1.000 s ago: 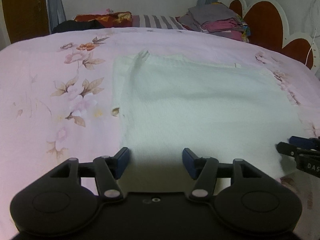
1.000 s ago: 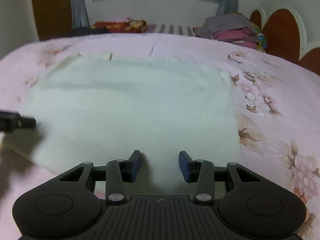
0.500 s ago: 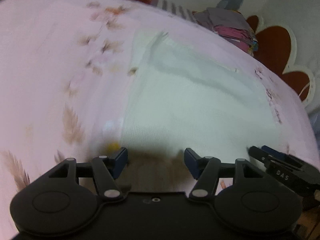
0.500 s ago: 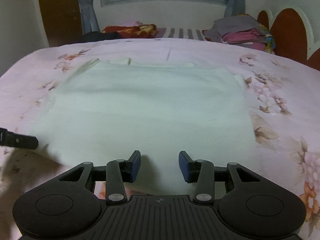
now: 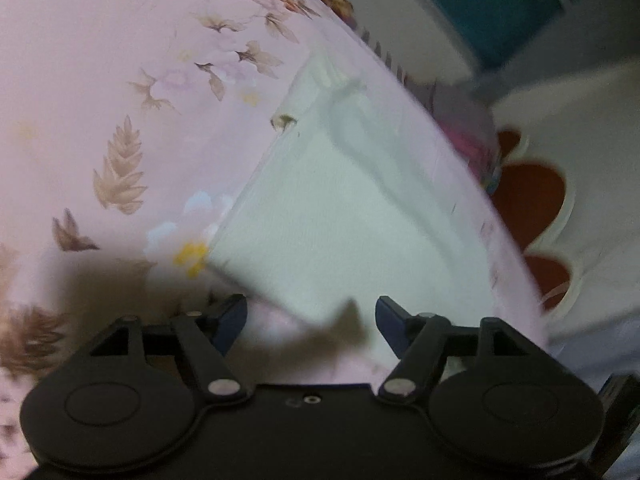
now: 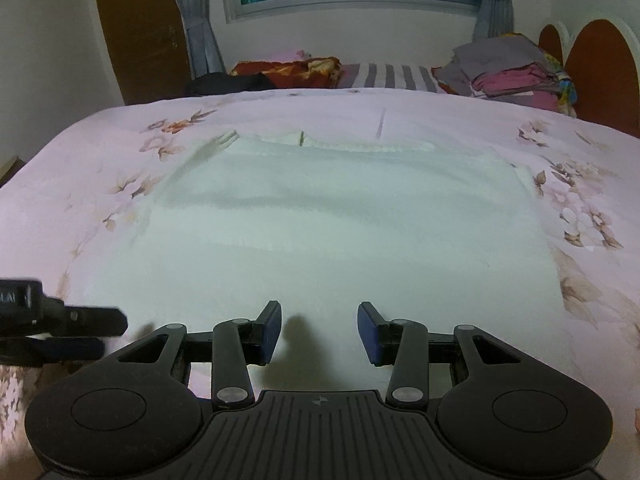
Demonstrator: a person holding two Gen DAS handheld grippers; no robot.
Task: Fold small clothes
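A pale mint-white garment lies flat, partly folded into a rectangle, on the pink floral bedspread. My right gripper is open and empty over the garment's near edge. My left gripper is open and empty, tilted, over the garment's near left corner. It also shows in the right wrist view, low at the left by that corner. The left wrist view is blurred.
A stack of folded grey and pink clothes sits at the back right by the red and white headboard. Striped and red bedding lies at the far edge under the window. A brown door stands back left.
My left gripper has swung left and tilted hard toward the garment's near left corner. My right gripper has drawn back and risen a little. Both stay open.
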